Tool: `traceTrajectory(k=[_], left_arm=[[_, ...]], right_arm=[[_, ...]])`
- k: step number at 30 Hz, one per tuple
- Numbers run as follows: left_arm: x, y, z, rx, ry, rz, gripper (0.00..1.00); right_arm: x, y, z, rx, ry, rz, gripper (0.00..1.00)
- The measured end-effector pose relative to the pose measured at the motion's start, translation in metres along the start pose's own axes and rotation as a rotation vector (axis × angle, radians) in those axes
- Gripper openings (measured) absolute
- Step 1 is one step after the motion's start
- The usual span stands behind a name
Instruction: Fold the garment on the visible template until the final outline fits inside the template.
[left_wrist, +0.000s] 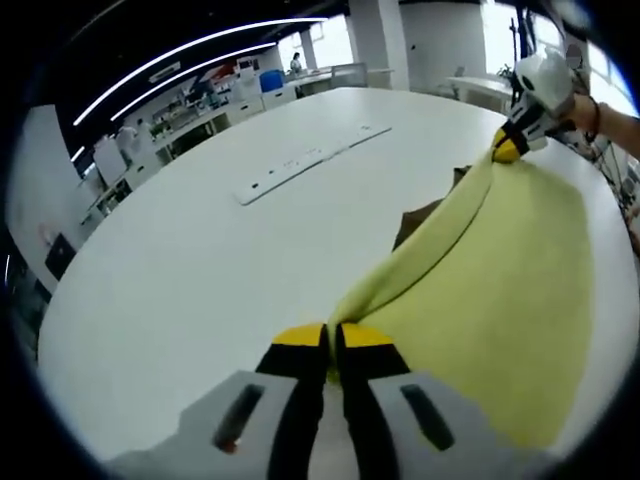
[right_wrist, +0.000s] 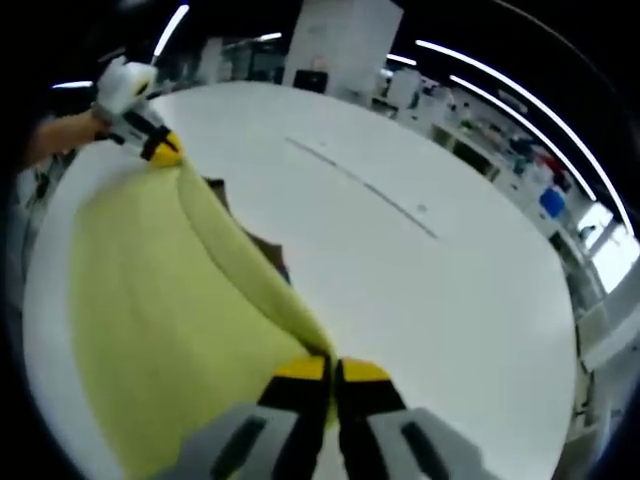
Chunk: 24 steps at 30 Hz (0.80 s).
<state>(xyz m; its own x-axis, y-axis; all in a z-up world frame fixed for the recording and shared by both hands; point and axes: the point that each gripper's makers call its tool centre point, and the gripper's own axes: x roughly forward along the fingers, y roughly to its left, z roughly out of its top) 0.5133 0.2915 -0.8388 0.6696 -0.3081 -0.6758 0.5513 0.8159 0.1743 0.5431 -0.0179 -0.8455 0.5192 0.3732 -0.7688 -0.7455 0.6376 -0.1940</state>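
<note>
Two grippers: we see left gripper and right gripper each clamped on a garment corner.
Garment: yellow, stretched between them over the white table.
Template: seemingly brown, under the cloth.

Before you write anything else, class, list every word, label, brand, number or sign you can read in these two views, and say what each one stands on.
None can be read.
The long white strip on the table bears small dark marks: too small and blurred to read.
The yellow garment, held by both the left gripper and the right gripper, shows no print.
Far shelves and a blue box: too blurred for any text.
</note>
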Motion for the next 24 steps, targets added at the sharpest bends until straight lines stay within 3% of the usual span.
traceTrajectory(k=[6, 19, 24], left_arm=[[-0.003, -0.003, 0.003, 0.075, -0.024, 0.006, 0.03], [-0.016, 0.002, 0.007, 0.119, -0.076, 0.006, 0.06], [-0.019, -0.003, 0.006, 0.144, -0.081, -0.018, 0.06]], right_arm=[[-0.005, 0.001, 0.004, 0.037, -0.03, -0.002, 0.03], [-0.027, -0.001, 0.012, 0.018, -0.08, -0.03, 0.14], [-0.03, 0.006, 0.017, 0.005, -0.105, 0.008, 0.15]])
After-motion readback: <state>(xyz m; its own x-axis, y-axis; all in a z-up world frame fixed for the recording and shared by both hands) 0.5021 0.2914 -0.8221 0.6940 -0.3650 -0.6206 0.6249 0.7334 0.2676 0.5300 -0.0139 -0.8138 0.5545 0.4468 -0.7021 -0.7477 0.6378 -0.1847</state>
